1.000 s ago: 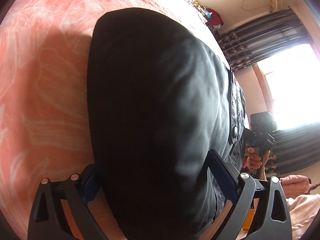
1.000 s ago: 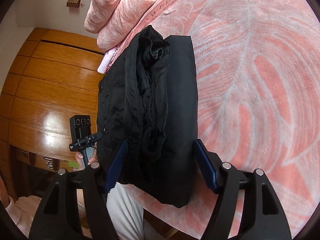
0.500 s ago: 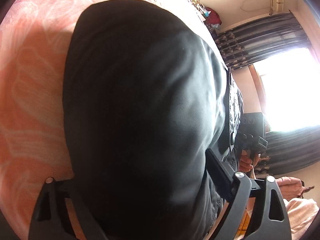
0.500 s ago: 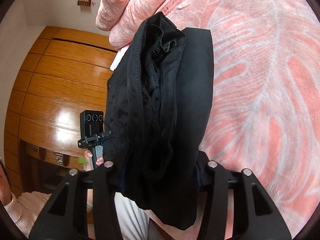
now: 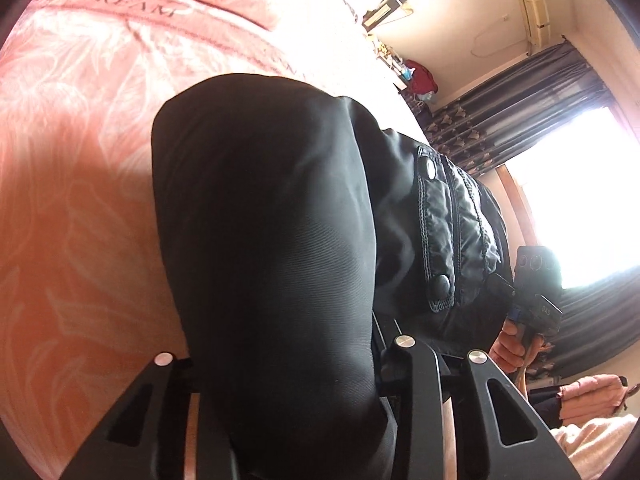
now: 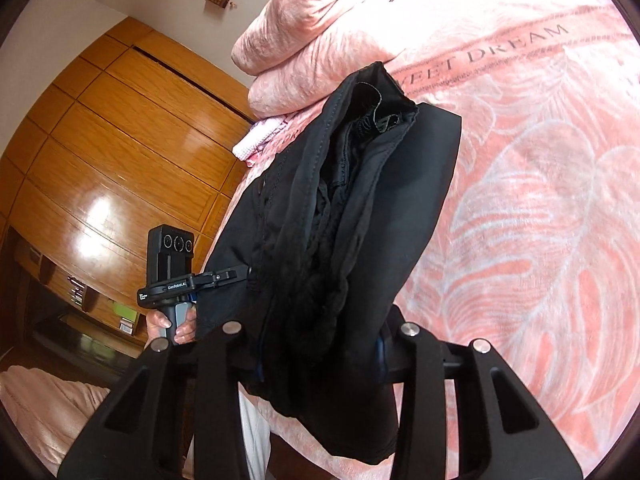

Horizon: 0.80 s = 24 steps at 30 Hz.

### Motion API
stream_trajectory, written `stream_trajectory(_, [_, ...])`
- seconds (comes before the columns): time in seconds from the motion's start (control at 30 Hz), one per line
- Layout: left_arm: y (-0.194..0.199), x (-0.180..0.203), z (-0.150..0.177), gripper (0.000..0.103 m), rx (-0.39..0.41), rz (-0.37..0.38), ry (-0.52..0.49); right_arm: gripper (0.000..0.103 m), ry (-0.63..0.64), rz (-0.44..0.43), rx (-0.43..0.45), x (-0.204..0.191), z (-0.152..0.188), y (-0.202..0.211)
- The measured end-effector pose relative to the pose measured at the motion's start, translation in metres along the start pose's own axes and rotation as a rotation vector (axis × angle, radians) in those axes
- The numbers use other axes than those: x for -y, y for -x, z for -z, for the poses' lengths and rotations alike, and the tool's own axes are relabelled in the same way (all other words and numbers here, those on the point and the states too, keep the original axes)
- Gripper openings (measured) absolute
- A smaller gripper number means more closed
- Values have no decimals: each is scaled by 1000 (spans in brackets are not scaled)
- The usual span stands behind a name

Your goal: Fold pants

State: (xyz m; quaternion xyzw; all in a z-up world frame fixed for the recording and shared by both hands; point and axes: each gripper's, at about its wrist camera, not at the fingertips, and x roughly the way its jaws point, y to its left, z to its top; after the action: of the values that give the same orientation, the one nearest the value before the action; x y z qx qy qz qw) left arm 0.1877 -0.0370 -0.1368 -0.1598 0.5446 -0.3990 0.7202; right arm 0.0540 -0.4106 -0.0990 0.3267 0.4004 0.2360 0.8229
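The folded black pants [image 5: 264, 248] hang in a thick bundle above the pink leaf-print bed cover [image 5: 72, 128]. My left gripper [image 5: 280, 364] is shut on one end of the bundle, its fingertips hidden by cloth. A snap pocket flap [image 5: 436, 236] faces this camera. In the right wrist view the layered edge of the pants [image 6: 344, 232] shows, and my right gripper [image 6: 320, 360] is shut on that end. Each view shows the other gripper in a hand, the right one [image 5: 536, 304] and the left one [image 6: 176, 280].
A pink quilt pile [image 6: 320, 32] lies at the head of the bed. A wooden wardrobe [image 6: 100, 160] stands on one side. A bright window with dark curtains [image 5: 560, 184] is on the other. The bed cover [image 6: 540, 200] spreads wide past the pants.
Both grippers closed on the ends of the folded pants, then lifted the bundle off the bed cover. More of the bed and room shows now.
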Motion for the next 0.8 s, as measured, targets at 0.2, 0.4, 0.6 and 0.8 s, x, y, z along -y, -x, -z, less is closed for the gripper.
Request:
stream_trajectory(0.2, [-5, 3, -48, 34, 74, -20, -49, 37, 29, -5, 13, 17, -65, -27])
stream_trajectory(0.4, [-29, -25, -85, 34, 62, -72, -47, 38, -61, -18, -28, 76, -101, -73])
stream_trajectory(0.6, [-34, -58, -84, 51, 43, -44, -21, 54, -207, -34, -40, 136, -90, -99])
stream_trajectory(0.8, [-35, -53, -71, 83, 65, -144, -41, 75, -199, 48, -7, 132, -83, -91])
